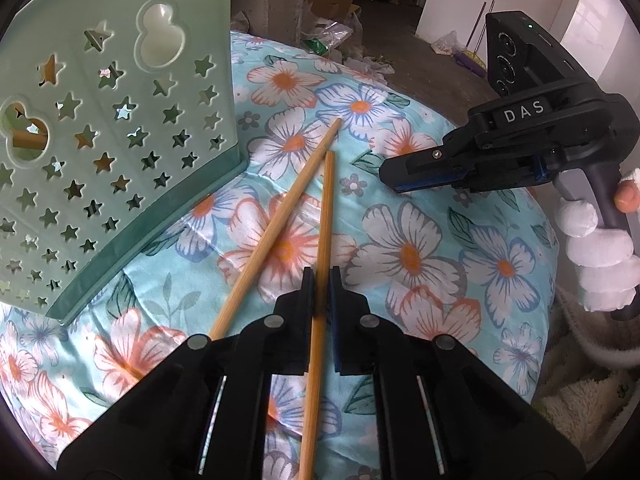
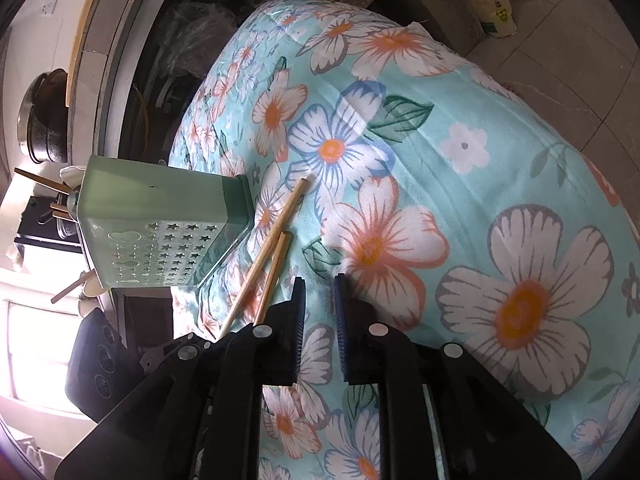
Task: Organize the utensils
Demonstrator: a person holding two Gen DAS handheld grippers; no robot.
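Round table under a floral tablecloth (image 1: 420,240), turquoise with big white, orange and blue flowers, fills most of both views. Green utensil holder (image 1: 120,128) stands on the cloth at the left of the left wrist view, walls punched with star holes and gourd-shaped cutouts; in the right wrist view the same holder (image 2: 160,216) shows wooden sticks and a pale utensil poking out of its top, exact items too small to tell. Two wooden chopsticks lie on the cloth just beside the holder's base corner, crossing at a shallow angle. Left gripper (image 1: 321,280) is closed on the right-hand chopstick (image 1: 326,208), stick running between the pads and back under the camera, far tip resting on or just above the cloth, cannot tell which. The other chopstick (image 1: 280,224) lies loose to its left, tip pointing toward a blue flower, lower end passing beside the left finger. Right gripper (image 2: 320,284) hovers over the cloth with jaws a little apart, nothing between them; from the left wrist view it (image 1: 390,178) sits at the right, apart from the chopsticks. White-gloved hand (image 1: 600,256) grips its handle, one bare fingertip showing.
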